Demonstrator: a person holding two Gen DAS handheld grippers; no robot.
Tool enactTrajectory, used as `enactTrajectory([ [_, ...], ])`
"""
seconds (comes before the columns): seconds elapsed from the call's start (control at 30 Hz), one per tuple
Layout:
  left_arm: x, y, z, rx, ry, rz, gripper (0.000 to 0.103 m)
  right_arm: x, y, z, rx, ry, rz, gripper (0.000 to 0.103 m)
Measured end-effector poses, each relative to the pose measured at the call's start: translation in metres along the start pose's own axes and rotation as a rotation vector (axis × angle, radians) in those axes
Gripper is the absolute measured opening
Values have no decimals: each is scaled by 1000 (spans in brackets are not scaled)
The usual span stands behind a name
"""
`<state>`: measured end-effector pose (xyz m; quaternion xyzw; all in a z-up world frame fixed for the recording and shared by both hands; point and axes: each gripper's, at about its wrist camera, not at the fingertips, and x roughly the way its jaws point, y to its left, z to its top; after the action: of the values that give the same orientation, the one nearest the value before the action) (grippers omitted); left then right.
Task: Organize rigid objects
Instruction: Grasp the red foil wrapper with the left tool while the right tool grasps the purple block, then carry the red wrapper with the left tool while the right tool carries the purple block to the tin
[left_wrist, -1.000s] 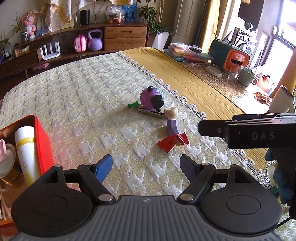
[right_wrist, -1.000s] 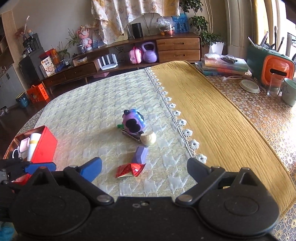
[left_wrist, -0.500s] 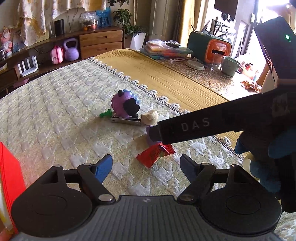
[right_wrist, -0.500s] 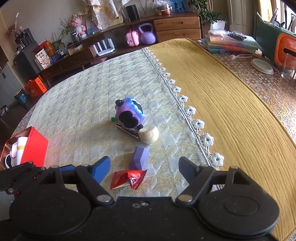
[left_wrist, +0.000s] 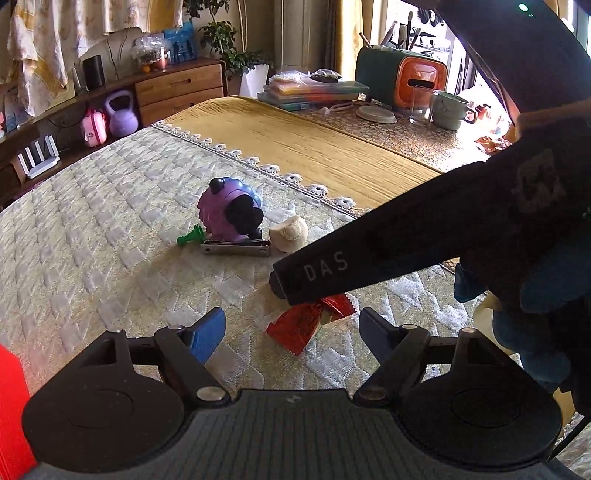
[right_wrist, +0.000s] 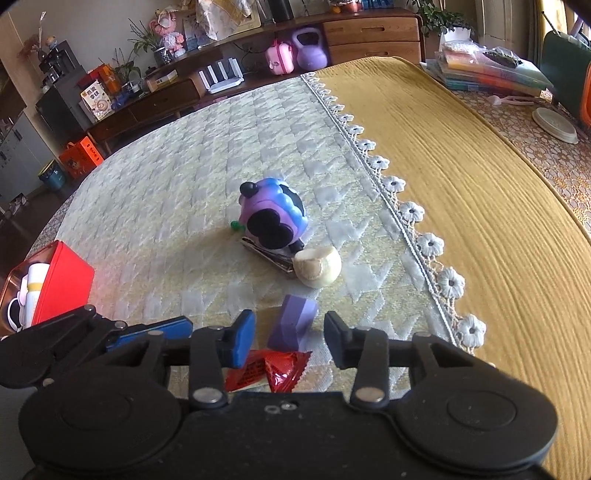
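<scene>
A small purple block (right_wrist: 293, 325) lies on the quilted cloth between the fingers of my right gripper (right_wrist: 290, 334). Its jaws are closing, with a slim gap still showing on each side of the block. A red foil wrapper (left_wrist: 306, 325) lies just in front of my left gripper (left_wrist: 291, 332), which is open and holds nothing. The right gripper's black body (left_wrist: 369, 254) crosses the left wrist view and hides the block there. Farther back sit a round purple toy (right_wrist: 273, 218), a silver nail clipper (left_wrist: 236, 247), a green peg (left_wrist: 190, 236) and a cream shell-like piece (right_wrist: 317, 267).
A red box (right_wrist: 62, 280) holding a white tube (right_wrist: 33, 284) stands at the left. A lace-edged yellow cloth (right_wrist: 461, 192) covers the table's right side. Beyond it are stacked folders (left_wrist: 314, 92), a green-and-orange container (left_wrist: 399, 79), a glass and a mug (left_wrist: 448, 110).
Both grippers have come down and forward toward the wrapper and block. The right jaws have narrowed from wide open to close around the purple block. The right gripper now crosses the left view.
</scene>
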<state>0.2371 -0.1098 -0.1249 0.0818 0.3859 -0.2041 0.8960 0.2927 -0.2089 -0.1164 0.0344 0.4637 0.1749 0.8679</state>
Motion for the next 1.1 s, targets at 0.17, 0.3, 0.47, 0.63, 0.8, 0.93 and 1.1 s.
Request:
enactTrajectory([
  [0.17,6,0,2,11,0,-13,69,2,-2,0,1,-7,4,21],
  [0.3,12,-2,3,25,8,-23,61,3,-5,0,6,-11,14,21],
  [0.47,17,-4,3,35,12,-33,41,3,-6,0,13,-12,20,21],
  [0.63,18,-8,2,64,3,-32,31,3,-6,-1,20,-15,24,21],
  [0.8,13,-10,1,68,-5,-20,27,0,-6,-3,34,-23,27,21],
  [0.93,5,-10,-2,52,-1,-20,26,-4,-7,-8,46,-20,35,21],
  [1.1,-11,-9,-10,20,9,-15,26,-16,-4,-16,50,-28,44,21],
])
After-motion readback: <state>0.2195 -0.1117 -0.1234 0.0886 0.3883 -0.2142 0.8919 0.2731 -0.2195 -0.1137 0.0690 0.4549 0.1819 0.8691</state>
